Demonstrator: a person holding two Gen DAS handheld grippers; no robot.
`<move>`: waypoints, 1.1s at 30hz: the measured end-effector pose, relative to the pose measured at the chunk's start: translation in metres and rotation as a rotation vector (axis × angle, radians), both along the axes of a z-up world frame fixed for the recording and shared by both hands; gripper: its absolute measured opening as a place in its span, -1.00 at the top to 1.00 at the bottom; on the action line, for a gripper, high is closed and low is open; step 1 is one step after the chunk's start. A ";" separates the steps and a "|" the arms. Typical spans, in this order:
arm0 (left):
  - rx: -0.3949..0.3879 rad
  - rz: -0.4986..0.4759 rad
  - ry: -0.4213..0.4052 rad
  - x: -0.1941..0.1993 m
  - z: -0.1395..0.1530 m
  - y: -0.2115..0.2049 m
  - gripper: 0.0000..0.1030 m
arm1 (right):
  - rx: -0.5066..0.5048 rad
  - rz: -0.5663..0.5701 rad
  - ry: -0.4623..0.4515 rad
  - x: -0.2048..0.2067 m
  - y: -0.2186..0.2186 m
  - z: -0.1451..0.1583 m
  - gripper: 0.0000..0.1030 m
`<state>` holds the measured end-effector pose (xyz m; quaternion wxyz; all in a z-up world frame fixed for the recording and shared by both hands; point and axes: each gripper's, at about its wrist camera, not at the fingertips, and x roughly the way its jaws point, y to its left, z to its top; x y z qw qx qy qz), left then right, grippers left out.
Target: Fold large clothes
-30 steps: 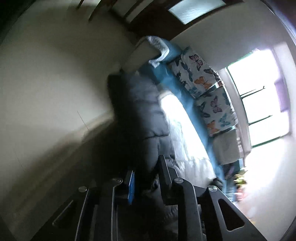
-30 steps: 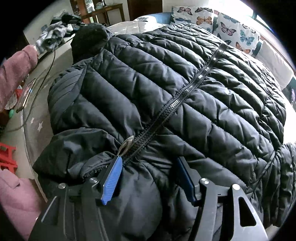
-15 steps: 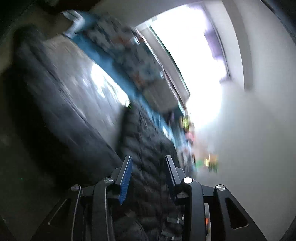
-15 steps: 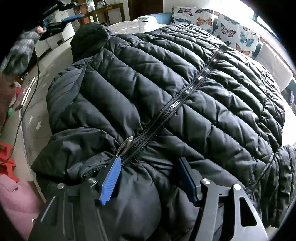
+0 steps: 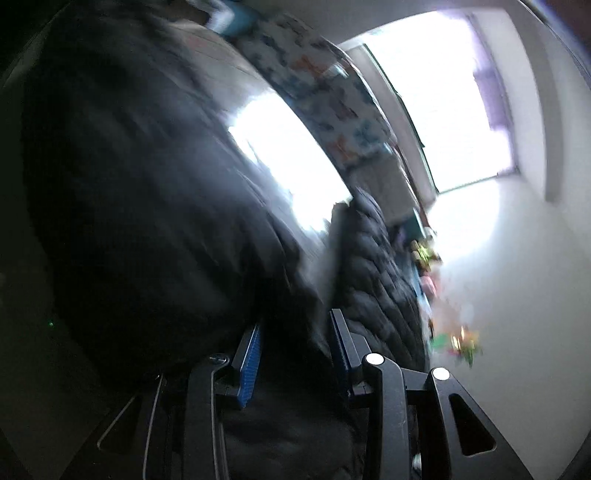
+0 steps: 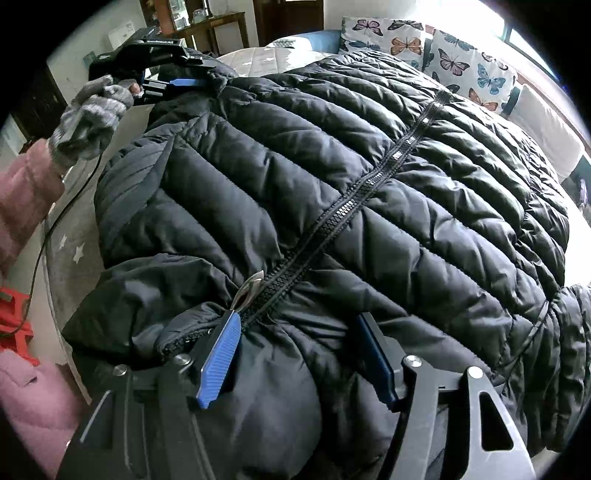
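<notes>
butterfly cushions by window | wooden side table | red stool on floor

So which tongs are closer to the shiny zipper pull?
Right. The right tongs sit right beside the zipper pull at the jacket's near end. The left tongs are at its far end.

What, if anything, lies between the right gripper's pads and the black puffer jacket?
Nothing visible: the right gripper straddles a bulge of the black puffer jacket just below the zipper pull, with the fabric directly between its pads.
</notes>
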<state>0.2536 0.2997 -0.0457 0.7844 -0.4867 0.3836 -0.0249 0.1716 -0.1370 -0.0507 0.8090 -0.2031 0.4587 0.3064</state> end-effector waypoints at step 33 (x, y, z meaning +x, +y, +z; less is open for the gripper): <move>0.105 0.316 -0.050 0.036 0.042 0.233 0.17 | -0.006 -0.008 0.031 0.016 0.004 0.000 -0.54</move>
